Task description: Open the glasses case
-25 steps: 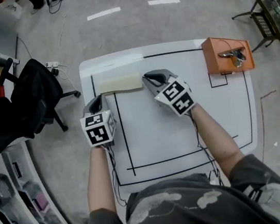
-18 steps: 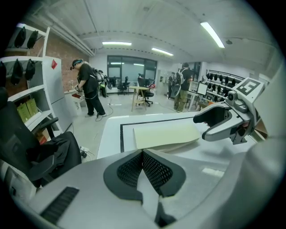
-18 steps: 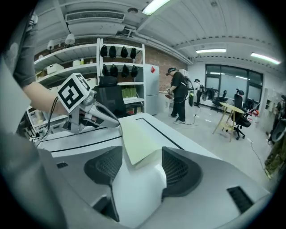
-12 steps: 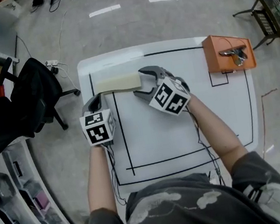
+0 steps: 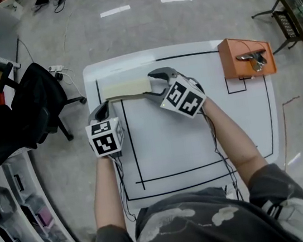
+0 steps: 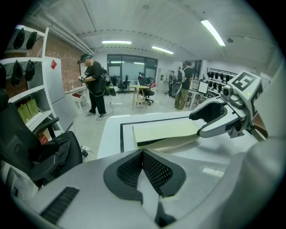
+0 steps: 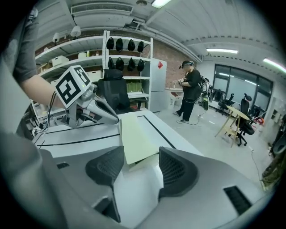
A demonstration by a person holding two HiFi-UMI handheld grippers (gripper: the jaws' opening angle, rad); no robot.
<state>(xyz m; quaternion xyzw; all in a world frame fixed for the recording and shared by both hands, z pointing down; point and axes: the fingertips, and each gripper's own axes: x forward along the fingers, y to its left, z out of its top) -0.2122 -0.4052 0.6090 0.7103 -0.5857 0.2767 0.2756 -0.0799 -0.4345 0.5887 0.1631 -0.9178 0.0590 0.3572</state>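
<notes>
Closing the right gripper (image 5: 150, 84) around the right end of the case (image 5: 127, 88), pads not pressing it yet. Holding the left gripper (image 5: 104, 105) shut, empty, just beside the case's near left corner. Lies flat at the far left of the table (image 5: 199, 138), along the black line. Seems light, smooth, fairly stiff; may slide. Better to take only the thin top flap, at its slightly raised edge.

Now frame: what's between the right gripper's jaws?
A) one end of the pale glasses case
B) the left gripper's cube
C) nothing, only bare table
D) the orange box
A: the right gripper view shows the end of the glasses case between the jaws of the right gripper, which are closing round it but don't visibly clamp it yet. The orange box sits well off to the right.
</notes>
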